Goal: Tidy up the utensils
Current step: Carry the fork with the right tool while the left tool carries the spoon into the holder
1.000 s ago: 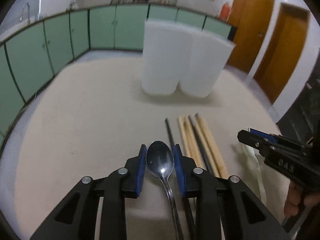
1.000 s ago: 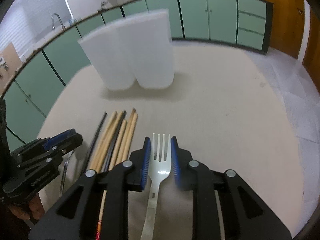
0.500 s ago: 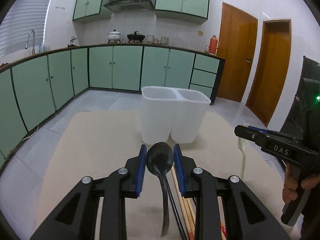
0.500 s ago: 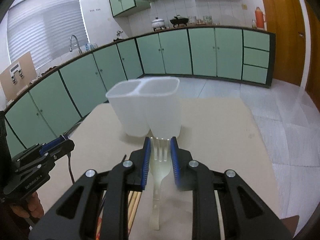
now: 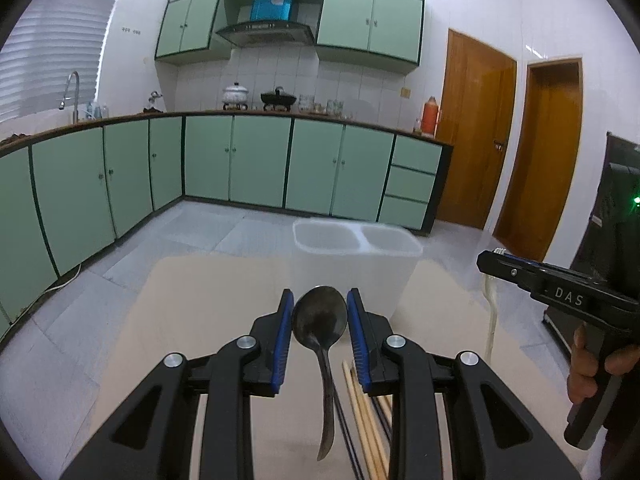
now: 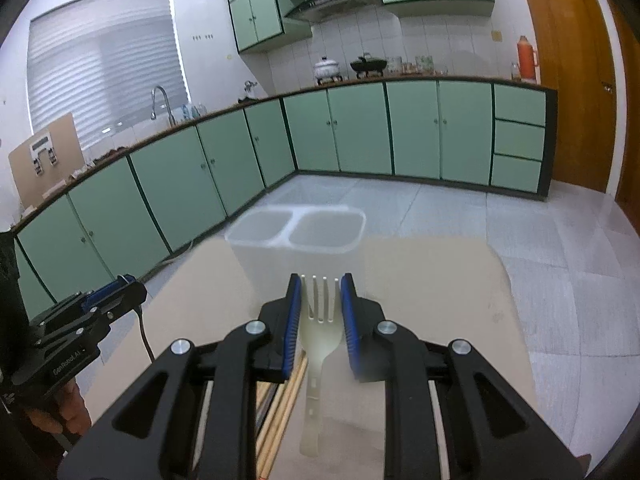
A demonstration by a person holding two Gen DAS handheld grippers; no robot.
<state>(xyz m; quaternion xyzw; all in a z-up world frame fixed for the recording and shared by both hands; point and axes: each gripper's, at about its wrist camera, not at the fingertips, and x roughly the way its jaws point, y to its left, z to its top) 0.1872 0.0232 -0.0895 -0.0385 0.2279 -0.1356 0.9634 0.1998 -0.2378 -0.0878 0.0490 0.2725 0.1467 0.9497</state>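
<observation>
My left gripper (image 5: 319, 312) is shut on a metal spoon (image 5: 320, 320), gripping its bowl; the handle hangs down above the table. My right gripper (image 6: 320, 296) is shut on a pale plastic fork (image 6: 318, 320), held by its head with the handle hanging down. A white two-compartment utensil holder (image 5: 356, 248) stands ahead on the beige table; it also shows in the right wrist view (image 6: 300, 236). Both grippers are raised, short of the holder. Wooden and black chopsticks (image 5: 368, 408) lie on the table below; they also show in the right wrist view (image 6: 280, 412).
The right gripper (image 5: 560, 292) with the hanging fork shows at the right of the left wrist view; the left gripper (image 6: 76, 328) shows at the left of the right wrist view. The beige table (image 6: 440, 288) ends beyond the holder. Green cabinets (image 5: 240, 160) line the kitchen behind.
Both grippers have lifted off the table with the spoon and fork and tilted up. The holder's open top has come into view and the chopsticks have dropped low in the frames.
</observation>
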